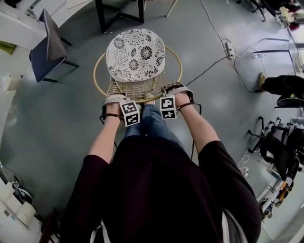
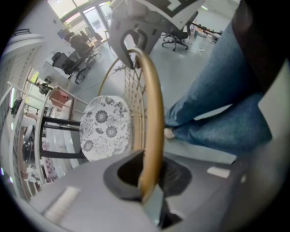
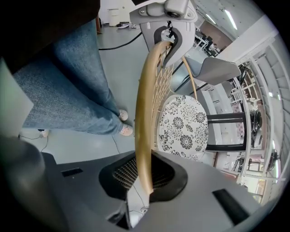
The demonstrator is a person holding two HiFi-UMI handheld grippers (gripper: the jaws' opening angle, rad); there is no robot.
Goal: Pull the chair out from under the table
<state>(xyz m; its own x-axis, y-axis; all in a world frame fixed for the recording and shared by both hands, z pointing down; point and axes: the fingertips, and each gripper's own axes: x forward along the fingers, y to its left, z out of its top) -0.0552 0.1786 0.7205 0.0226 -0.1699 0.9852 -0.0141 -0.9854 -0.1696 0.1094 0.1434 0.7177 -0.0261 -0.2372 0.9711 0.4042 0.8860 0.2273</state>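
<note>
The chair has a gold wire frame and a round white cushion (image 1: 135, 54) with black flowers; it stands on the grey floor in front of the person. Both grippers hold the gold rim of its backrest (image 1: 142, 97) from above. My left gripper (image 1: 115, 98) is shut on the rim's left part, and the gold rim (image 2: 154, 118) runs out between its pads. My right gripper (image 1: 176, 89) is shut on the right part, with the rim (image 3: 144, 118) clamped in its jaws. The person's jeans-clad legs stand right behind the backrest.
Black table legs (image 1: 119, 14) stand just beyond the chair at the top. A dark blue chair (image 1: 47, 45) is at the upper left. A power strip (image 1: 229, 49) with cables lies on the floor at the right, and a seated person's leg (image 1: 280, 85) and bags are farther right.
</note>
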